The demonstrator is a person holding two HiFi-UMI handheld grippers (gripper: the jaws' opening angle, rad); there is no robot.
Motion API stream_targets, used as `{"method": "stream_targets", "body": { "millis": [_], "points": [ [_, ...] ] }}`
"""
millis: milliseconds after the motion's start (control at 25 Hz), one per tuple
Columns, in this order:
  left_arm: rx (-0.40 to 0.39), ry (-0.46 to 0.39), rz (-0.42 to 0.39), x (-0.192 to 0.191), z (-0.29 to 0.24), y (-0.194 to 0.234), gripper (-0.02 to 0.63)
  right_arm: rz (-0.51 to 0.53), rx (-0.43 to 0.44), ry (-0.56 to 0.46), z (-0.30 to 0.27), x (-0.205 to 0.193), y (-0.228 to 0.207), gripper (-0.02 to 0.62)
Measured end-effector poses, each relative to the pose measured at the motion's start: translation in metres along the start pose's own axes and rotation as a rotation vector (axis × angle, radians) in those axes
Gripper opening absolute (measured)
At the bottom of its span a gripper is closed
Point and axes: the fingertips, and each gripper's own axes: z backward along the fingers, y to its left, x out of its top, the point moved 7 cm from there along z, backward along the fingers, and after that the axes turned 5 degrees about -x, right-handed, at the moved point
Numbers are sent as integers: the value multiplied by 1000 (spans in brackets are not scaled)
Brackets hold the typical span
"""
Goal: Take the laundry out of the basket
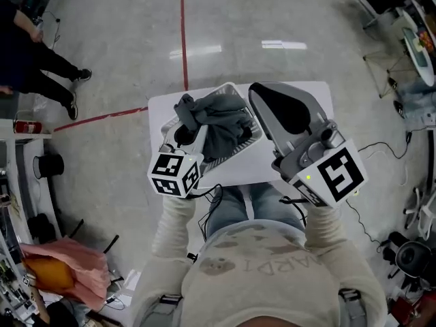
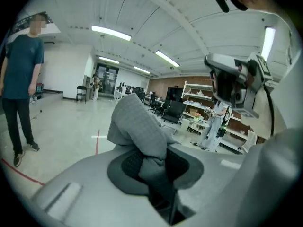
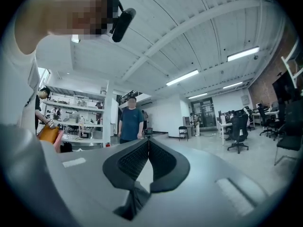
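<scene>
A pale basket (image 1: 232, 87) stands on the white table (image 1: 160, 111) with grey laundry (image 1: 225, 125) heaped in it. My left gripper (image 1: 185, 125) is over the basket's left side, shut on a fold of that laundry (image 2: 139, 126), which bulges up out of the dark pads (image 2: 127, 161). My right gripper (image 1: 255, 90) is held high above the table's right half, close to the head camera. It is shut with nothing in it, and its ribbed pads (image 3: 132, 161) meet at the tips. The left gripper view shows the right gripper (image 2: 232, 84) raised at the upper right.
A person in dark clothes (image 1: 41, 60) stands on the floor to the far left, and red tape lines (image 1: 183, 33) cross the floor. A pink and orange bag (image 1: 61, 264) lies at the lower left. Cables and chairs crowd the right side.
</scene>
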Motion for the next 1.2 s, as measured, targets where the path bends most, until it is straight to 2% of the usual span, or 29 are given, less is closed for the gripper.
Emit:
{"method": "stream_targets", "body": {
  "millis": [200, 680, 960, 1200],
  "points": [
    [40, -144, -54, 52, 28, -33, 72, -10, 21, 15, 19, 3, -6, 29],
    [189, -375, -191, 122, 72, -106, 71, -8, 148, -14, 55, 16, -17, 29],
    [276, -476, -228, 141, 103, -142, 71, -13, 229, -32, 65, 24, -5, 29],
    [302, -521, -234, 144, 127, -161, 71, -20, 261, -50, 67, 32, 7, 29]
  ]
}}
